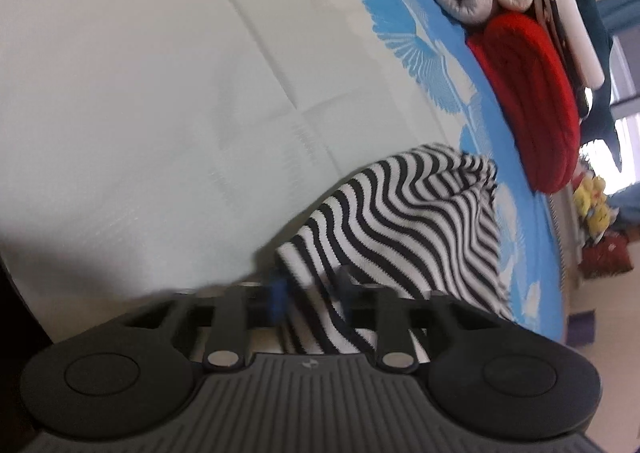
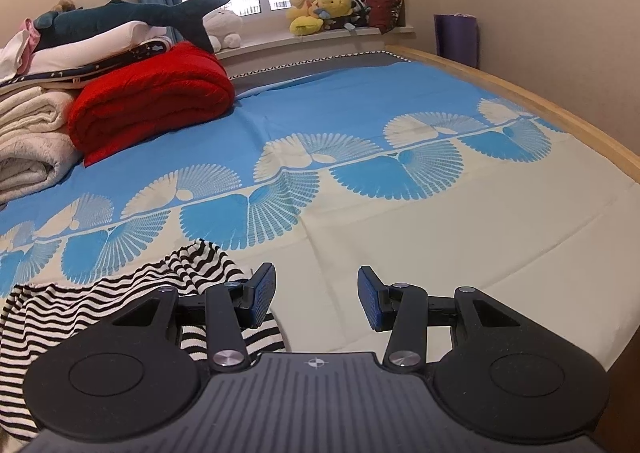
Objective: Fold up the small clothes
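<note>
A black-and-white striped garment (image 1: 404,221) lies bunched on the bed sheet (image 1: 140,93). In the left wrist view my left gripper (image 1: 310,289) has the striped cloth between its fingers and is shut on it; the view is blurred there. In the right wrist view the same striped garment (image 2: 100,301) lies at the lower left, partly under the gripper body. My right gripper (image 2: 316,303) is open and empty, just right of the garment, over the cream part of the sheet (image 2: 440,237).
A folded red blanket (image 2: 156,93) and folded white towels (image 2: 28,141) are stacked at the bed's far left, with a plush shark (image 2: 132,15) on top. Stuffed toys (image 2: 320,11) sit on the windowsill. The bed's wooden edge (image 2: 560,109) runs along the right.
</note>
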{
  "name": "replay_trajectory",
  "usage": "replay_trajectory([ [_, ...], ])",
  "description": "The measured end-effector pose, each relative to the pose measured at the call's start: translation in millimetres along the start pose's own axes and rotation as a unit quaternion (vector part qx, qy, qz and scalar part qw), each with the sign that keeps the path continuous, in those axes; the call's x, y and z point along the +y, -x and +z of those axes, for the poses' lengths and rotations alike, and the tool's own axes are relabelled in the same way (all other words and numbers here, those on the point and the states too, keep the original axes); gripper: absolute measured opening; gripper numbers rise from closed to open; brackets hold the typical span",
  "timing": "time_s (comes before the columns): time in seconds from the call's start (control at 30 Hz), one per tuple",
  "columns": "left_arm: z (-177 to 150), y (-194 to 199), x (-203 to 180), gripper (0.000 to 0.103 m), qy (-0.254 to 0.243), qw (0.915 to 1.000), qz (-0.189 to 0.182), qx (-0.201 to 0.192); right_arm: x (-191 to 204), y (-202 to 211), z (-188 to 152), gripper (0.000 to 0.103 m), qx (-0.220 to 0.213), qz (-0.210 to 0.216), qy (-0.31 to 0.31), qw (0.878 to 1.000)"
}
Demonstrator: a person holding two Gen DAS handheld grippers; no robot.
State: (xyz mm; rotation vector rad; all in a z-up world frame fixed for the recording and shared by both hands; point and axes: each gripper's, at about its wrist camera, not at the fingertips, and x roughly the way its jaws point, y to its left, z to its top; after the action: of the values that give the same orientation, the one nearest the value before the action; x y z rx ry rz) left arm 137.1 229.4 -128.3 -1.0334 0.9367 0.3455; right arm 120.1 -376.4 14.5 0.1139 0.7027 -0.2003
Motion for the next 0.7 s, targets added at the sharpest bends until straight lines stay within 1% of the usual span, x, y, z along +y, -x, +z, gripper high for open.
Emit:
replay_trajectory([
  [0.07, -1.7, -0.4, -0.2, 0.011, -0.007, 1.0, 0.0, 0.0, -0.7, -0.3, 0.1, 0.047, 0.0, 0.0, -0.001, 1.0],
  [0.13, -2.3, 0.2, -5.8, 0.009, -0.024, 0.9997, 0.003, -0.002, 0.0, -0.5, -0.1, 0.047, 0.0, 0.0, -0.001, 1.0],
  [0.4, -0.4, 9.1, -14.3, 0.007, -0.057, 0.9983, -0.005, -0.015, 5.9, -2.1, -1.3, 0.047, 0.001, 0.003, -0.003, 1.0],
  [0.6, 3.9, 36.1, -23.8, 0.006, -0.092, 0.9939, -0.013, -0.059, 11.8, -2.5, 0.3, 0.047, -0.001, 0.011, -0.015, 1.0],
  [0.7, 5.8, 46.6, -22.6, 0.006, -0.111, 0.9908, 0.016, -0.075, 17.5, -4.4, 1.1, 0.047, 0.0, 0.017, -0.021, 1.0],
])
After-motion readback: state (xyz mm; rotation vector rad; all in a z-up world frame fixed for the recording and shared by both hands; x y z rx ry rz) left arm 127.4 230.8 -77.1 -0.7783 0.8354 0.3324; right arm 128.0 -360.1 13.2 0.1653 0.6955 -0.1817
